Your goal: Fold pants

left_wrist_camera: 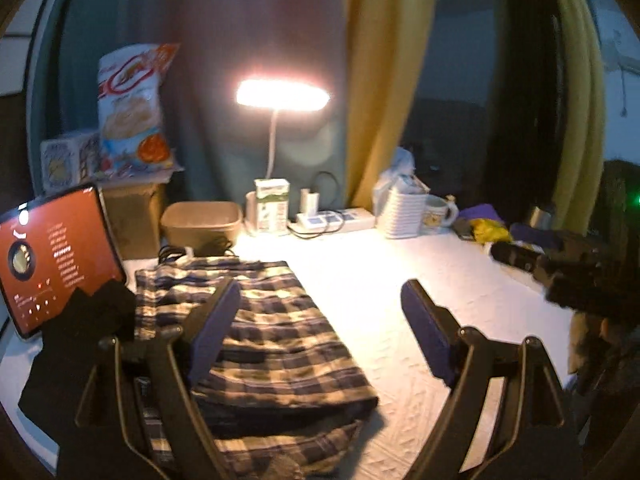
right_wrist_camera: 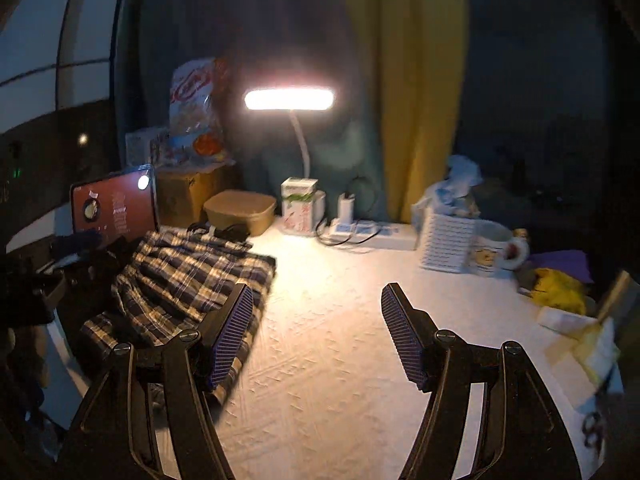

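Blue and cream plaid pants (left_wrist_camera: 280,332) lie folded in layers on the white textured table cover (left_wrist_camera: 400,280), left of centre. My left gripper (left_wrist_camera: 320,300) hangs open above them, its left finger over the cloth and its right finger over bare cover, nothing held. In the right wrist view the same pants (right_wrist_camera: 180,280) sit at the left. My right gripper (right_wrist_camera: 316,304) is open above the bare cover, to the right of the pants, its left pad (right_wrist_camera: 232,336) overlapping their edge in the picture. The right gripper (left_wrist_camera: 560,272) also shows at the left wrist view's right edge.
A lit desk lamp (left_wrist_camera: 282,94) stands at the back. Beside it are a tan tub (left_wrist_camera: 202,222), a carton (left_wrist_camera: 272,204), a power strip (left_wrist_camera: 336,218), a white ribbed box (left_wrist_camera: 402,214) and a mug (left_wrist_camera: 438,210). A tablet (left_wrist_camera: 56,256) leans at the left, dark cloth (left_wrist_camera: 88,340) before it.
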The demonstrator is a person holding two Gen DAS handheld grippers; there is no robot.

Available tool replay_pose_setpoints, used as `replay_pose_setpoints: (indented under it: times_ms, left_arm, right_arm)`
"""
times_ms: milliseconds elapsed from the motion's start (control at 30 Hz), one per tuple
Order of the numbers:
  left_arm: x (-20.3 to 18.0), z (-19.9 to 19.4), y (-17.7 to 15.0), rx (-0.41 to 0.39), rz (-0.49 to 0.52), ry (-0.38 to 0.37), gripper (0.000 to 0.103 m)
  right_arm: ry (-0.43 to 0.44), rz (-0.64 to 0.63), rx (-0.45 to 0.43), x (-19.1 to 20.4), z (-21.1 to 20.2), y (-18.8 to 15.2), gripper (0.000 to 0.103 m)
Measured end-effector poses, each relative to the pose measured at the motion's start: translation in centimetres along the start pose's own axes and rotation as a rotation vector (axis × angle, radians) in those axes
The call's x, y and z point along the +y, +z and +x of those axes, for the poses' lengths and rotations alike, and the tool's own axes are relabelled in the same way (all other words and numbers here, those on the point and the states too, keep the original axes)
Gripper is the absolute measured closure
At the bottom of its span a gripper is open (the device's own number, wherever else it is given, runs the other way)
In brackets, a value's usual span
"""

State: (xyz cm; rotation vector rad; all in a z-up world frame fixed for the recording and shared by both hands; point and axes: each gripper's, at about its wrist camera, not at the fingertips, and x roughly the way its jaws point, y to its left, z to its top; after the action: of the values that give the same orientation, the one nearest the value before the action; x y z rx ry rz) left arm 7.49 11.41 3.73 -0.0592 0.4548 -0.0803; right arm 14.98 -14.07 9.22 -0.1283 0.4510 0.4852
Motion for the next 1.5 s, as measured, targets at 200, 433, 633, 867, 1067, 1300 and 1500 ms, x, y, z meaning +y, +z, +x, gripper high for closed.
replay_pose_setpoints:
  times_ms: [200, 433, 633, 867, 1067, 1300, 1500]
  left_arm:
    - [-2.9, -3.2, 0.4, -0.074, -0.017, -0.023, 0.02]
    - [-6.2, -7.5, 0.9, -0.232, 0.055, -0.017, 0.019]
    - [-7.1, -8.6, 0.3, -0.262, 0.06, 0.028, 0.019]
    - [-6.5, -8.1, -0.5, -0.227, 0.036, 0.027, 0.014]
    - [-5.6, -7.8, -0.8, -0.212, -0.003, 0.044, 0.014]
    - [-5.4, -8.5, -1.0, -0.242, -0.019, 0.078, 0.014]
    - [-5.9, -8.4, -1.0, -0.239, -0.012, 0.092, 0.014]
  right_arm:
    - [-0.071, 0.027, -0.075, -1.1, -5.7, -0.6, 0.033]
    - [-0.138, 0.015, -0.186, -1.5, -11.5, 0.0, 0.033]
    - [-0.174, 0.026, -0.193, -2.3, -12.8, -0.6, 0.025]
    - [-0.214, 0.03, -0.175, -2.9, -12.6, -1.1, 0.021]
    - [-0.207, 0.02, -0.149, -2.5, -11.5, -1.3, 0.021]
    - [-0.194, 0.022, -0.141, -2.4, -11.2, -1.5, 0.021]
    - [-0.188, 0.025, -0.137, -2.4, -11.0, -1.6, 0.021]
